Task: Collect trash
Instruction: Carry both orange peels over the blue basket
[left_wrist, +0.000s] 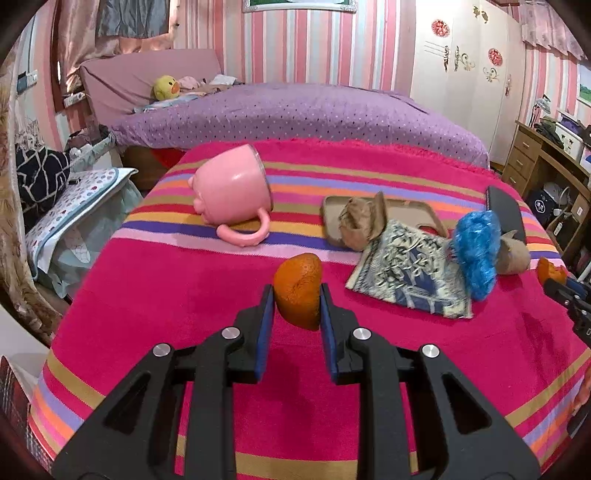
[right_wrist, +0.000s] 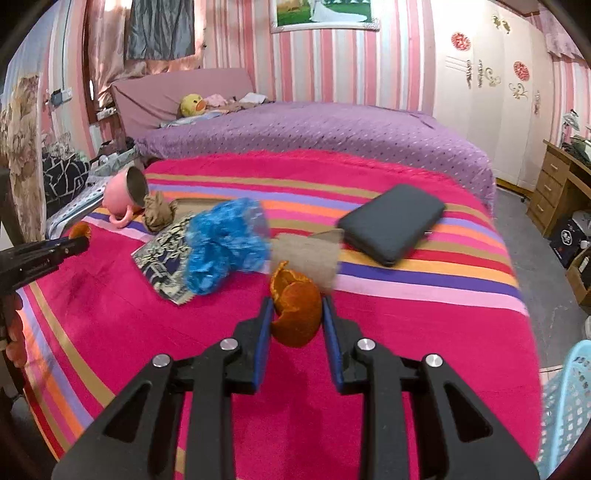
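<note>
I see pink pig-shaped mug on its side | flat black case, maybe a wallet | yellow plush duck

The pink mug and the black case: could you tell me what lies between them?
Right wrist view: brown paper, a printed packet and a blue bag lie between mug and case.

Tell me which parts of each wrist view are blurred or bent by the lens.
Left wrist view: mostly sharp, the orange peel in the left gripper crisp; the bed edge bows from fisheye, and the corners go dark. Right wrist view: the blue plastic and brown paper are smeared, the peel in the right gripper sharper; the wardrobe curves.
</note>
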